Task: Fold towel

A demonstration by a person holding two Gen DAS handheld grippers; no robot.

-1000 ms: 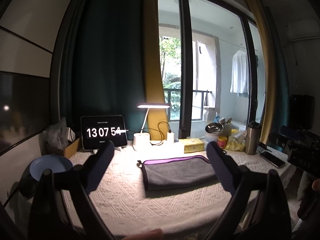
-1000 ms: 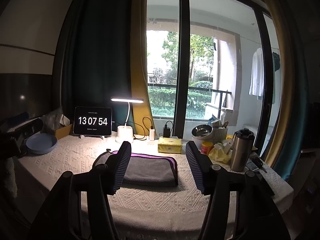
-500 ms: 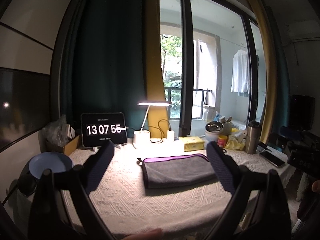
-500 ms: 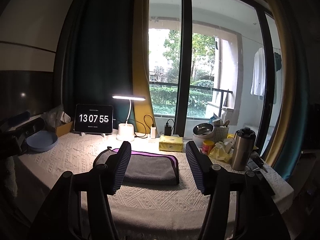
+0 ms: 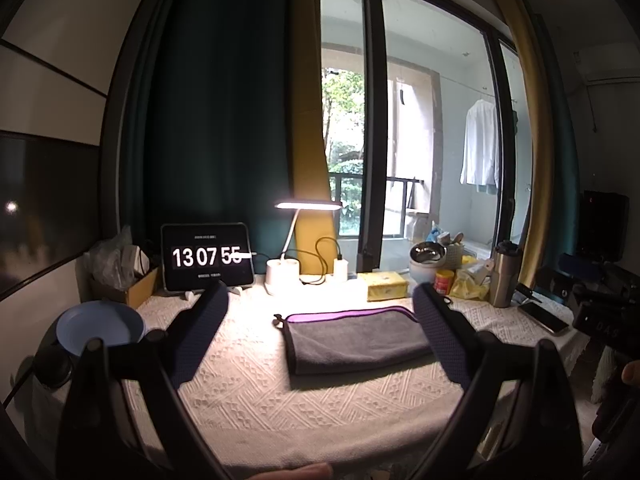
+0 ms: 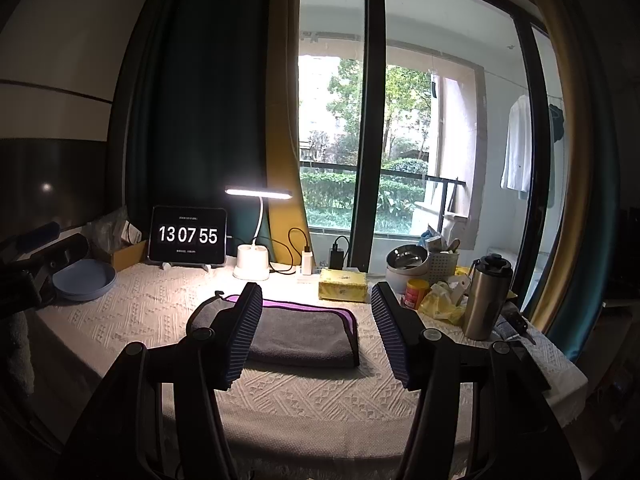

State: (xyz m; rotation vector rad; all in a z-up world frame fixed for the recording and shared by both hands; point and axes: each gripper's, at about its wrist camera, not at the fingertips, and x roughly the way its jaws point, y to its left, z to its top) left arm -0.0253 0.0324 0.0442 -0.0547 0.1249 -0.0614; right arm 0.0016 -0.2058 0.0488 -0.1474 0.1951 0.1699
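Note:
A grey towel with a purple edge [image 5: 352,340] lies folded flat in the middle of the white textured tablecloth [image 5: 280,392]; it also shows in the right wrist view [image 6: 300,334]. My left gripper [image 5: 320,304] is open and empty, held above the table's front, back from the towel. My right gripper [image 6: 316,302] is open and empty, also above the front of the table. Its left finger [image 6: 240,332] hides part of the towel's left side.
At the back stand a clock tablet [image 5: 206,257], a lit desk lamp [image 5: 288,240], a yellow tissue pack [image 5: 386,286], a steel bowl and jars [image 5: 430,264] and a steel flask [image 6: 486,298]. A blue plate [image 5: 98,326] sits left. A phone [image 5: 548,318] lies right.
Both grippers have drifted slightly, so the scene sits a little lower in view. The towel has not moved. The clock went from 13:07:54 to 13:07:55.

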